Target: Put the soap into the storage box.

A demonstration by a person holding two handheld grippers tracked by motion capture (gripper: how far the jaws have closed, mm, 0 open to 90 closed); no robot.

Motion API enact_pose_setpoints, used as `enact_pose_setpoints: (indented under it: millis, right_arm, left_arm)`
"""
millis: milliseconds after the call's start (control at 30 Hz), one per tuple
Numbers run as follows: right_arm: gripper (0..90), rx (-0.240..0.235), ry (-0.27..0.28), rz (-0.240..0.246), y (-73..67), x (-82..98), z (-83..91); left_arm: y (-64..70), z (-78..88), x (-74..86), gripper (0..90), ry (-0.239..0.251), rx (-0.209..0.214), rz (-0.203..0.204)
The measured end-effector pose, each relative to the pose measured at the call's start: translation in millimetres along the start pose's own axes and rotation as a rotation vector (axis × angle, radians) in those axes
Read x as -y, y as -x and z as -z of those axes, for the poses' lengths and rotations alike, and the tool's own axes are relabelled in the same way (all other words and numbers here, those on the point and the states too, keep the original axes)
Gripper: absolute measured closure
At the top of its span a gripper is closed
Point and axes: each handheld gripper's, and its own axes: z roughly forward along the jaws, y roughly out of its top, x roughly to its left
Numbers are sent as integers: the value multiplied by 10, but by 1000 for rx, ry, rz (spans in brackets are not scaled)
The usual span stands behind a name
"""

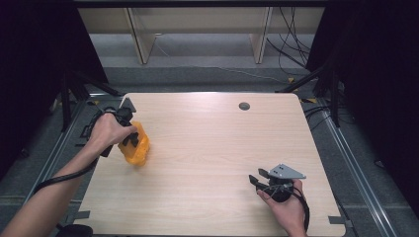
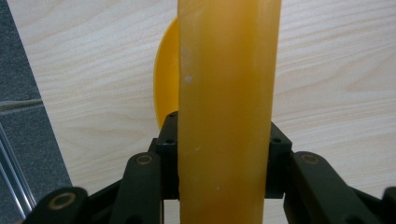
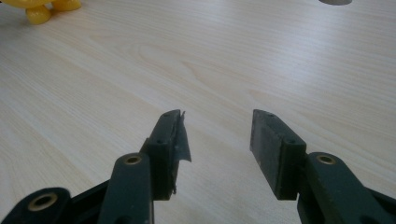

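Observation:
An orange, translucent plastic object [image 1: 137,148] stands at the left side of the wooden table [image 1: 207,143]. My left gripper [image 1: 129,140] is shut on it from the left edge side. In the left gripper view the two black pads press on either side of the object's tall orange body [image 2: 229,84], and a rounded yellow part shows behind it. My right gripper [image 1: 253,178] rests low at the front right, held by a hand and pointing left. Its jaws stand open over bare wood [image 3: 217,130], with nothing between them. Yellow rounded parts of the object [image 3: 37,11] show far off.
A grey round grommet [image 1: 244,106] sits in the tabletop near the far edge, also in the right gripper view as the grommet [image 3: 334,2]. The table's left edge lies close to the left hand. Cables and dark stands surround the table on the floor.

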Motion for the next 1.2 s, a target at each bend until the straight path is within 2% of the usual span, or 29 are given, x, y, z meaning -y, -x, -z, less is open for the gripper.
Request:
enact_pose_setpoints:
  millis: [67, 133, 167, 233, 267, 367, 400, 433, 467, 500, 533, 567, 600, 733, 767, 900, 933, 1033, 1067, 1200]
  right_arm:
    - [539, 1, 1, 0, 0, 0, -1]
    - [538, 12, 9, 16, 8, 0, -2]
    - [538, 12, 9, 16, 8, 0, -2]
    - [538, 15, 2, 24, 14, 1, -3]
    - [538, 15, 2, 24, 14, 1, -3]
    - [537, 11, 1, 20, 11, 1, -3]
    - [537, 11, 0, 16, 9, 1, -3]
    - [537, 3, -7, -9, -6, 4, -6]
    - [537, 3, -7, -9, -6, 4, -6]
    - [537, 5, -17, -39, -30, 7, 2]
    - [536, -2, -12, -2, 2, 3, -3]
    - [536, -2, -12, -2, 3, 3, -4]
    - [536, -2, -13, -2, 3, 3, -3]
    - [535, 5, -13, 7, 9, 7, -10]
    - [535, 1, -14, 1, 7, 7, -8]
    - [534, 1, -16, 0, 7, 7, -8]
    - [534, 3, -24, -25, -14, 10, -3]
    - [534, 1, -27, -27, -19, 10, -4]
    - [533, 0, -18, 4, 8, 9, -12]
    - [533, 1, -26, -18, -12, 12, -6]
  left_arm:
    - [-4, -5, -4, 604, -11, 5, 0]
    - [11, -43, 8, 604, 13, -1, 23]
    - [-5, -35, 8, 604, -8, 3, 4]
    - [-18, -37, 5, 604, -24, 4, -1]
    - [0, -67, 9, 604, 0, 0, 29]
    - [-7, -62, 9, 605, -13, 7, 19]
    - [-28, -43, 6, 604, -40, 2, -16]
    - [-18, -50, 9, 604, -27, 1, -9]
    - [-9, -59, 10, 604, -15, 4, 5]
    - [-10, -56, 5, 604, -20, 6, 6]
    - [-16, -48, -6, 604, -37, 9, 2]
    - [-15, -54, -8, 604, -35, 9, 6]
    - [-37, -52, -17, 604, -58, 2, -19]
    - [-43, -72, -22, 604, -53, 5, -7]
    - [-41, -88, -23, 604, -50, 10, 3]
    - [-38, -103, -25, 604, -55, 11, 4]
    - [-34, -107, -26, 604, -58, 13, 5]
    - [-35, -118, -29, 604, -64, 9, -8]
    - [-22, -131, -28, 604, -54, 9, 4]
    - [-22, -164, -31, 603, -67, 15, 3]
